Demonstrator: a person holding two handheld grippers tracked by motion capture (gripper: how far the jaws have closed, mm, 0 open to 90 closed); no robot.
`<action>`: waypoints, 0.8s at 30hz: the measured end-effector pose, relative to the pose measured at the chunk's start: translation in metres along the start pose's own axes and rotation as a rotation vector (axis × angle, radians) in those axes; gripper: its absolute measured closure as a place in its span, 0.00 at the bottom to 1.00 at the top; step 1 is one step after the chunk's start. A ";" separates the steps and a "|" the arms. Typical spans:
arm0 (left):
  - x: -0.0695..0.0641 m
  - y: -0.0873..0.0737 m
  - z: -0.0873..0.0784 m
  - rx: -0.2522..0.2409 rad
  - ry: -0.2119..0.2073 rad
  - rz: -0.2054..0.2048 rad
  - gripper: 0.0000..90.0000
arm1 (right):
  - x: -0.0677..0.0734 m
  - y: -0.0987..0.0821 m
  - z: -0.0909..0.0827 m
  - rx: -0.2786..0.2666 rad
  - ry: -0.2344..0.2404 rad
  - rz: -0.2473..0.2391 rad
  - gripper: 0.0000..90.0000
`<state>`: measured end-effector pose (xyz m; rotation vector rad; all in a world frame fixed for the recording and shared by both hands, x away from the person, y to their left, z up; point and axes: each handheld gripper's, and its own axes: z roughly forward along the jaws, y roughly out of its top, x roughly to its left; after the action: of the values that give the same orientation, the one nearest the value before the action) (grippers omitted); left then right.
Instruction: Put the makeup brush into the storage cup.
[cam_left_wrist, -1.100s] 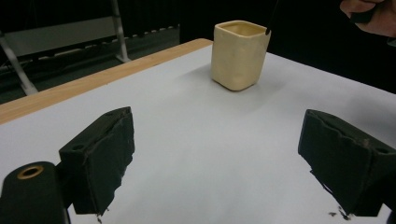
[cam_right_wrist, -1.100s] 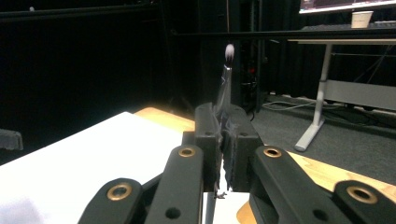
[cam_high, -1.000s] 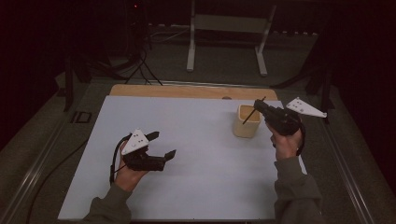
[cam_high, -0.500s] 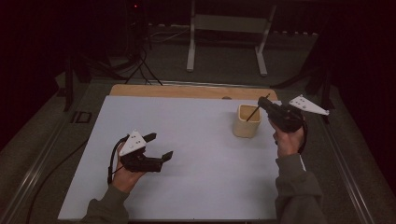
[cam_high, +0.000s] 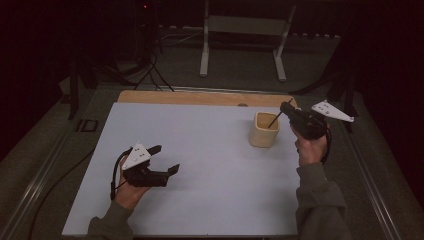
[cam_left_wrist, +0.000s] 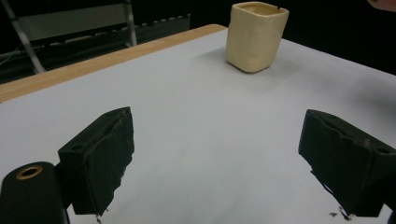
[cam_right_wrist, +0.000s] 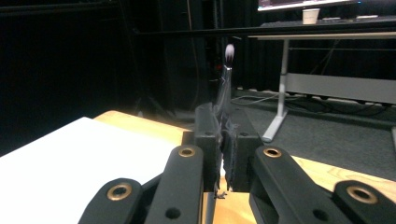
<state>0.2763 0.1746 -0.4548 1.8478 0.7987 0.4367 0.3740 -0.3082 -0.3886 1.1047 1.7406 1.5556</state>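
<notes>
Right gripper (cam_right_wrist: 224, 140) jaws clamp a thin brush (cam_right_wrist: 227, 70) just above the cream cup (cam_high: 264, 129) — left gripper (cam_high: 162, 159) gapes wide, holding nothing, well left of the cup.

A dim lab or recording studio: black curtains (cam_high: 60, 40) across the frame's top, tripod legs (cam_high: 150, 75) and cables at upper left, a metal-legged desk (cam_high: 245, 30) at top centre, grey carpet (cam_high: 40, 165) around the white worktop (cam_high: 210, 170).

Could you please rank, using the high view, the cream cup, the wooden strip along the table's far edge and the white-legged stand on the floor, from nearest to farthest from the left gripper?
From the left gripper:
1. Cream cup, off to its right on the white table top.
2. Wooden strip, along the table's far edge.
3. White-legged stand, on the floor beyond the table.
</notes>
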 end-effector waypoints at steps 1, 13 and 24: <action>0.000 0.000 0.000 0.000 0.000 -0.002 0.13 | -0.001 0.000 0.000 0.000 -0.002 0.001 0.95; 0.003 -0.005 -0.005 0.002 0.007 -0.006 0.13 | -0.005 0.002 0.001 0.013 -0.027 -0.009 0.95; 0.002 -0.005 -0.005 0.002 0.005 -0.006 0.13 | -0.006 -0.002 0.008 0.034 -0.039 -0.012 0.95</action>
<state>0.2734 0.1810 -0.4572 1.8466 0.8083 0.4373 0.3830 -0.3091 -0.3922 1.1322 1.7498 1.4929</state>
